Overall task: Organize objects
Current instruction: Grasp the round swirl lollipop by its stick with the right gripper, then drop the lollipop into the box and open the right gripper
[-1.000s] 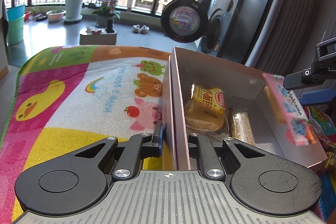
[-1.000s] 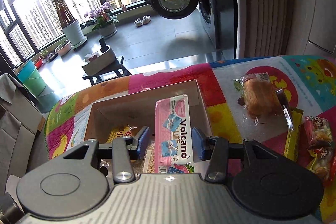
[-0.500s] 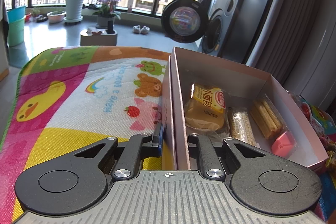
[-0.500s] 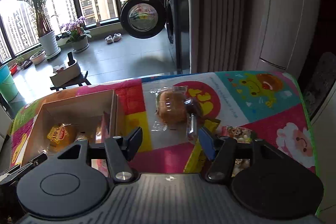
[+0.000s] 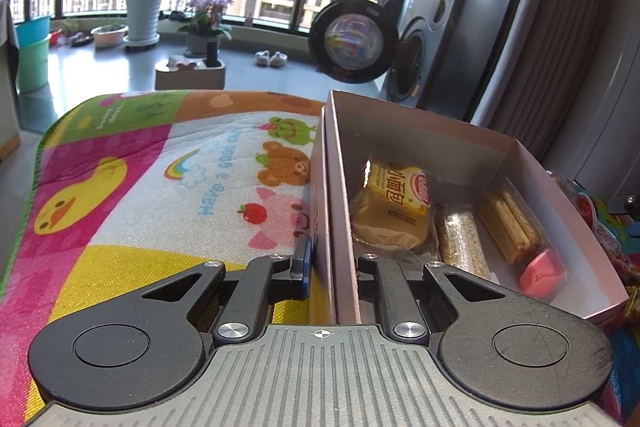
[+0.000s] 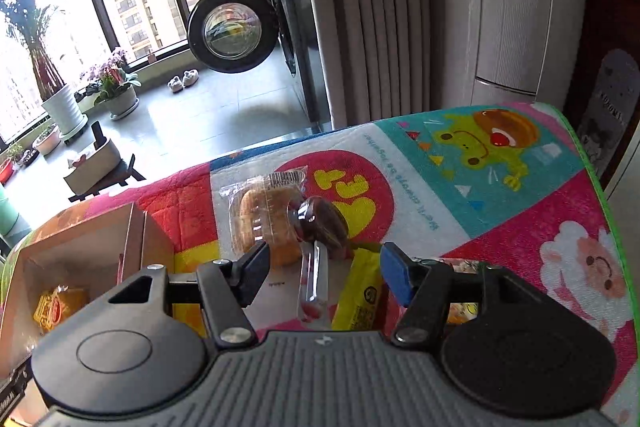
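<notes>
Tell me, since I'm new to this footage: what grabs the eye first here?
The bright cartoon mat covers the whole table. On it stands an open box of snacks, its near wall clamped by the left hand-held gripper. The open right hand-held gripper points at loose snacks, a wrapped bun among them.

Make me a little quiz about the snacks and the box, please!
1. True or false: the left gripper pinches the box wall.
2. How many snacks lie in the box: A two, B four, C six?
3. Fill in: the right gripper is open and holds ____.

Key: 1 true. 2 B: yellow bread pack, grain bar, wafer pack, pink packet. 3 nothing.
</notes>
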Demonstrator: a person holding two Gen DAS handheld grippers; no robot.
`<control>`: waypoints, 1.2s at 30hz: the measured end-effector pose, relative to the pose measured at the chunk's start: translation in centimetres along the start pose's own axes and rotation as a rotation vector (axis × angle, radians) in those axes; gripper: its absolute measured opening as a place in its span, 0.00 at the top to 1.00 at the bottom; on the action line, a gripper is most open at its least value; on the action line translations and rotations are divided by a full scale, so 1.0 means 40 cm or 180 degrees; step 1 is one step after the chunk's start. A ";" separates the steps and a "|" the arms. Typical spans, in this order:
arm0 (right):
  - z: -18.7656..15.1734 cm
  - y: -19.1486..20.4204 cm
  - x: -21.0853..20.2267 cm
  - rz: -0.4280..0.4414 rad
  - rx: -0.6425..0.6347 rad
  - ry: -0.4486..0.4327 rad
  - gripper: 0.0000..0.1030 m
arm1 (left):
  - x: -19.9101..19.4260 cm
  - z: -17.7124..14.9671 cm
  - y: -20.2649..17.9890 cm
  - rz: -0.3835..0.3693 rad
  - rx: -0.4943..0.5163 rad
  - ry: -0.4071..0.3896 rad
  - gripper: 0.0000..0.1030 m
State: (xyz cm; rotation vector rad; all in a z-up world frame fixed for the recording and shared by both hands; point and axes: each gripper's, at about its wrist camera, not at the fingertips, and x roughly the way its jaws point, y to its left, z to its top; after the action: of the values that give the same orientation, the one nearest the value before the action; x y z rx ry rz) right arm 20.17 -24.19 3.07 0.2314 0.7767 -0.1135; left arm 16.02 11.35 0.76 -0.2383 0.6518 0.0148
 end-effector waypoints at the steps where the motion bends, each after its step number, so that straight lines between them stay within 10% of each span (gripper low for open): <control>1: 0.015 -0.004 0.028 0.0000 0.0080 0.0016 0.40 | 0.000 0.000 -0.001 0.0002 0.0002 -0.0001 0.86; 10: 0.037 -0.055 0.150 0.0394 0.0566 0.0267 0.52 | 0.000 0.001 -0.001 0.0002 0.0001 0.0000 0.86; 21: -0.116 0.020 -0.128 0.0405 -0.0285 0.0165 0.52 | 0.001 0.001 -0.001 0.0001 0.0001 0.0000 0.86; 36: -0.372 0.079 -0.327 0.0614 -0.0560 0.0953 0.52 | 0.003 0.002 0.000 -0.0003 -0.0003 0.0003 0.86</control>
State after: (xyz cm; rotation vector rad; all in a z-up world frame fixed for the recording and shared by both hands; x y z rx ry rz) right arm 1.36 -17.21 2.56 0.1567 1.0515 0.1755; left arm 16.17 11.35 0.73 -0.2396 0.6526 0.0142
